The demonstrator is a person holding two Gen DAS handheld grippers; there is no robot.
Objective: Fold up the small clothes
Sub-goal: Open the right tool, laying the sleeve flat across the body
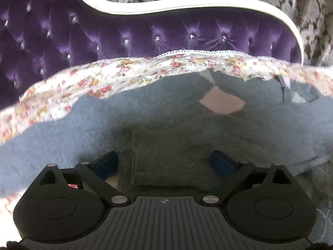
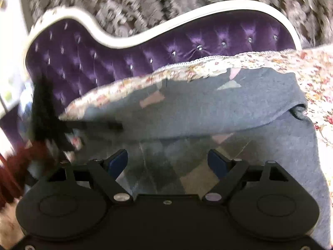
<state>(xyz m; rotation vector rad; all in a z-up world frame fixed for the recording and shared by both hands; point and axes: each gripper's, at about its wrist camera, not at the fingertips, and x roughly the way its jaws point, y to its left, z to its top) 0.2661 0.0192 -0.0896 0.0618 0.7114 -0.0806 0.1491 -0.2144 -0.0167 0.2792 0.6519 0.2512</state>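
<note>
Though spread: one garment (image 1: 166,129) (grey)

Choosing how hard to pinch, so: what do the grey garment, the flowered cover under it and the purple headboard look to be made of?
Grey garment: soft matte knit or fleece, going by its fuzzy nap and rolled edge; pink and pale patches on it.
Flowered cover: thin woven cotton by the look, printed roses, white lace trim.
Purple headboard: shiny tufted velvet with crystal-like buttons and a glossy white frame.
</note>
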